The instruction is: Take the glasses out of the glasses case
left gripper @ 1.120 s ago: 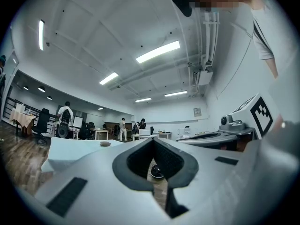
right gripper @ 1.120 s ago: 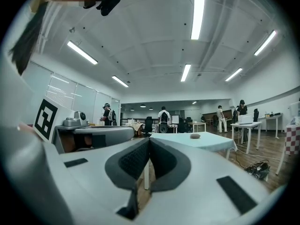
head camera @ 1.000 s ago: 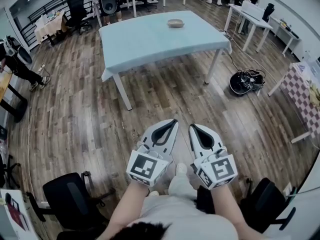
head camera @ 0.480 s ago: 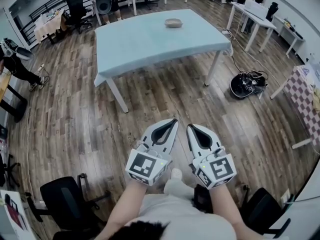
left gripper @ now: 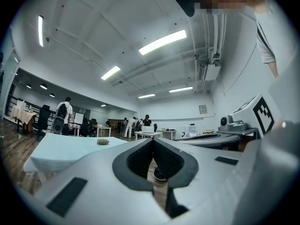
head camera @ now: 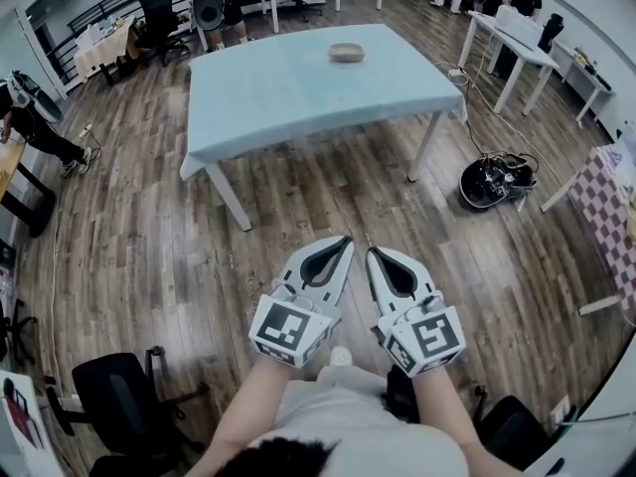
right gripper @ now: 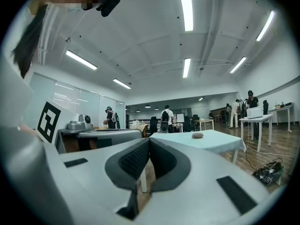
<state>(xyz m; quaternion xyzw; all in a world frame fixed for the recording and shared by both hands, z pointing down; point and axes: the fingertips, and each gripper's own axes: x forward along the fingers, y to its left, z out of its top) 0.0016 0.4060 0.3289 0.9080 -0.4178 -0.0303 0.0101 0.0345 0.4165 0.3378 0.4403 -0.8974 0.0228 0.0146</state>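
**Both claws shut and empty, case lying far off on the table**

I am looking at the glasses case (head camera: pixel 347 52) lying on the table (head camera: pixel 298 92), which is covered with a pale blue cloth. The case is sitting near the table's far edge, toward the right side, alone on the cloth. In the head view its long axis is running roughly left to right across the picture. It is too small for me to say which way the lid is facing, or whether it is open at all. In the right gripper view it is showing as a small flat oval on the cloth, right of the jaw tips.

I am holding the left gripper (head camera: pixel 343 242) and the right gripper (head camera: pixel 372 254) side by side over the wooden floor (head camera: pixel 149 246), well apart from the table. Both are pointing level toward it, their noses leaning slightly in toward each other. The marker cubes are sitting at the near ends, and both forearms are reaching up from the bottom of the head view.

The left claw's jaws are meeting at the tips with nothing between the pads. The right claw's jaws are pressed together the same way, also gripping nothing.
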